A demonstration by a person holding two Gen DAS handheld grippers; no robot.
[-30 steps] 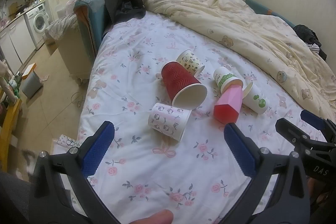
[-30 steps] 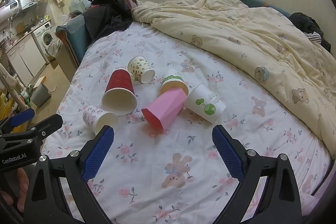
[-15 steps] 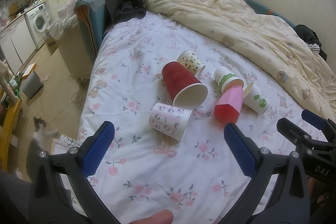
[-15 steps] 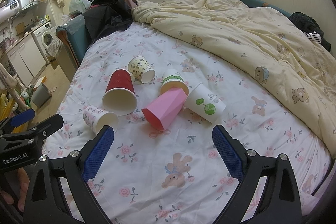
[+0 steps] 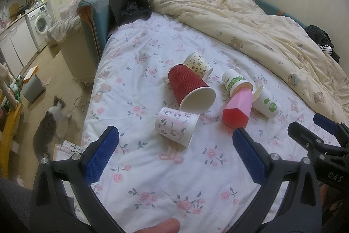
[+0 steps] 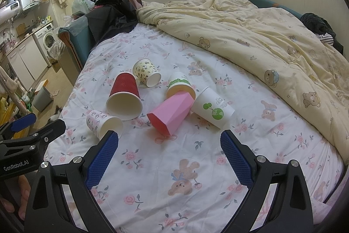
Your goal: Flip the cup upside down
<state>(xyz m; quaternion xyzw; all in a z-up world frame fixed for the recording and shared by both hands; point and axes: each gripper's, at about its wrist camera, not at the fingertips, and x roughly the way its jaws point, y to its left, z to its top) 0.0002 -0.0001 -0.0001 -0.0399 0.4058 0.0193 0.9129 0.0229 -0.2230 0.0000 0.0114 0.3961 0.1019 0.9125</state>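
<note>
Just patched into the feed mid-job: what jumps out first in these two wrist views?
A cluster of six cups lies tipped on its sides mid-bed: the red ribbed cup and the pink faceted cup stand out most against the floral sheet. Both hand-held grippers, left and right, hang open short of the cups, holding nothing. On the floor left of the bed, a blurred grey-and-white cat is passing.

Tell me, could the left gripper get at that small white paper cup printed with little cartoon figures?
Probably yes. The left gripper is open, and the small white paper cup with cartoon figures lies on its side just ahead on the floral bedsheet, with nothing between them.
</note>
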